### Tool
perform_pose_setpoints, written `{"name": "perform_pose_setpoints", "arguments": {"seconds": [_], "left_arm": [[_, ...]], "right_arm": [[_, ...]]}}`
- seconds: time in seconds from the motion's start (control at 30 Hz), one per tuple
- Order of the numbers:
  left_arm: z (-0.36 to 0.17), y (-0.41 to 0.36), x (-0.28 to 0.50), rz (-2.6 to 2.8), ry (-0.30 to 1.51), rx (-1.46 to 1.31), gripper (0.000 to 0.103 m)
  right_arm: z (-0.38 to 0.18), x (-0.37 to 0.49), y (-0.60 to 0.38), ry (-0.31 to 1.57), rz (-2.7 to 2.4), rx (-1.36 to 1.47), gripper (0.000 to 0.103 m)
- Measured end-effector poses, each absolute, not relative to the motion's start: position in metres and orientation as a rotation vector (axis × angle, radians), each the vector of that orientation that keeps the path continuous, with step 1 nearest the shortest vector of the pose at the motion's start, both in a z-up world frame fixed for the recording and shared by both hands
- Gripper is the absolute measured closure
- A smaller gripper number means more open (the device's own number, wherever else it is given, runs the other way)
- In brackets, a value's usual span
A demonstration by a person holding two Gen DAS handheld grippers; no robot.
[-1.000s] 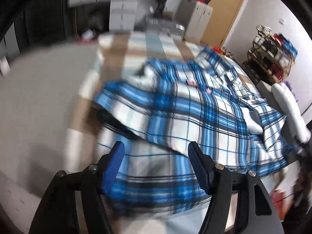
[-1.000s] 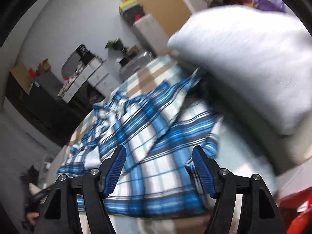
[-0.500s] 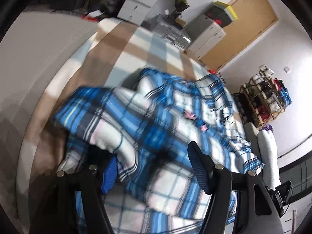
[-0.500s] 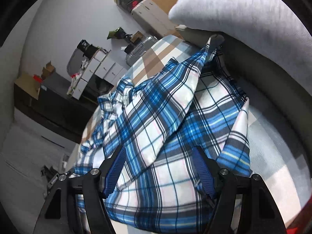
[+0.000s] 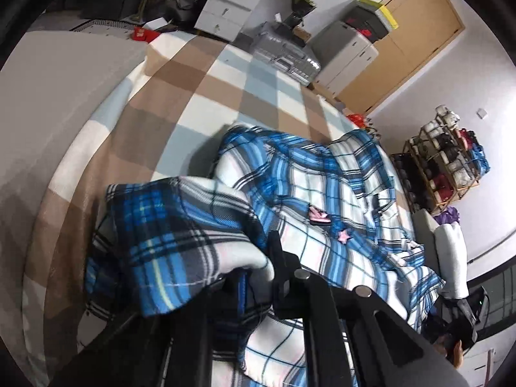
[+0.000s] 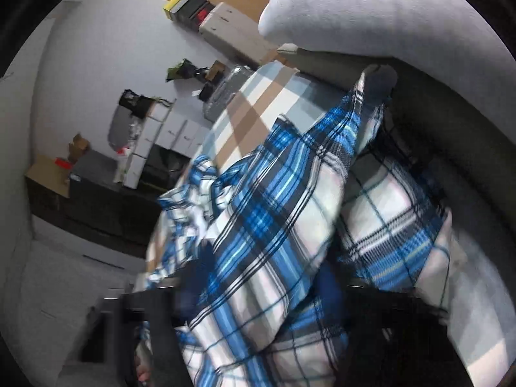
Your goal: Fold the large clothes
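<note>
A blue, white and black plaid shirt [image 5: 322, 187] lies spread over the checked blanket [image 5: 200, 96] of a bed. My left gripper [image 5: 258, 267] sits at the shirt's near left corner, its jaws closing tight on a bunched fold. That fold drapes over and hides the left finger. In the right wrist view the shirt [image 6: 274, 193] rises in a thick fold between the blurred fingers of my right gripper [image 6: 259, 285]. The right jaws are closing but their pads still stand wide apart on either side of the fold.
A large grey pillow [image 6: 371, 6] lies close on the right, over a grey bed edge. Past the bed's far end stand a silver suitcase [image 5: 287, 58], white drawers [image 5: 225, 9] and storage boxes. A shoe rack [image 5: 445, 167] stands against the right wall.
Both grippers dropped onto the shirt's near edge. The left one went from wide open to pinching a fold. The shirt now bulges up between the right fingers.
</note>
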State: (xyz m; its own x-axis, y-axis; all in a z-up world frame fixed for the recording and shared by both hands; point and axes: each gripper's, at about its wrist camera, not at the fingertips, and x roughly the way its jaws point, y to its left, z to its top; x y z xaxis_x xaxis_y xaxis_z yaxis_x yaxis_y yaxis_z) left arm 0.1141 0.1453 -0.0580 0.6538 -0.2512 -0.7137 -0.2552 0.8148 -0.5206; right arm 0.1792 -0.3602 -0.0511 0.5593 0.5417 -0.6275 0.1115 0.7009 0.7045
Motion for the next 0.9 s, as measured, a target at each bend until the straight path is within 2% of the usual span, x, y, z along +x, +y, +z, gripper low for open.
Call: {"name": "perform_pose_setpoints", "arguments": {"seconds": [0.03,0.17,0.37,0.4,0.43,0.47,0.5,0.53,0.63,0.9], "left_arm": [[-0.055,0.144,0.114,-0.007,0.864,-0.633,0.101],[-0.037,0.144,0.120,-0.041,0.823,-0.634,0.101],[-0.013,0.159,0.169,-0.080,0.816,-0.708,0.101],[-0.013,0.163,0.183,-0.068,0.834,-0.729,0.100],[-0.016,0.168,0.198,-0.045,0.855,-0.758,0.093],[-0.020,0.172,0.213,-0.014,0.884,-0.774,0.086],[-0.025,0.175,0.223,0.011,0.906,-0.780,0.063],[-0.032,0.179,0.232,0.043,0.928,-0.787,0.053],[-0.039,0.183,0.228,0.035,0.940,-0.825,0.053],[-0.037,0.157,0.203,0.044,0.989,-0.514,0.050]], "right_arm": [[-0.049,0.185,-0.355,0.983,0.277,0.732,0.101],[-0.029,0.199,-0.341,0.960,0.342,0.694,0.101],[0.004,0.256,-0.333,0.987,0.392,0.811,0.097],[0.005,0.271,-0.331,1.012,0.364,0.812,0.089],[0.003,0.287,-0.328,1.035,0.333,0.814,0.077],[-0.001,0.299,-0.326,1.056,0.318,0.808,0.042],[-0.008,0.318,-0.323,1.075,0.302,0.804,0.022],[-0.015,0.328,-0.321,1.093,0.280,0.786,0.023],[-0.032,0.334,-0.319,1.199,0.217,0.764,0.027],[-0.022,0.291,-0.308,1.142,0.342,0.557,0.027]]}}
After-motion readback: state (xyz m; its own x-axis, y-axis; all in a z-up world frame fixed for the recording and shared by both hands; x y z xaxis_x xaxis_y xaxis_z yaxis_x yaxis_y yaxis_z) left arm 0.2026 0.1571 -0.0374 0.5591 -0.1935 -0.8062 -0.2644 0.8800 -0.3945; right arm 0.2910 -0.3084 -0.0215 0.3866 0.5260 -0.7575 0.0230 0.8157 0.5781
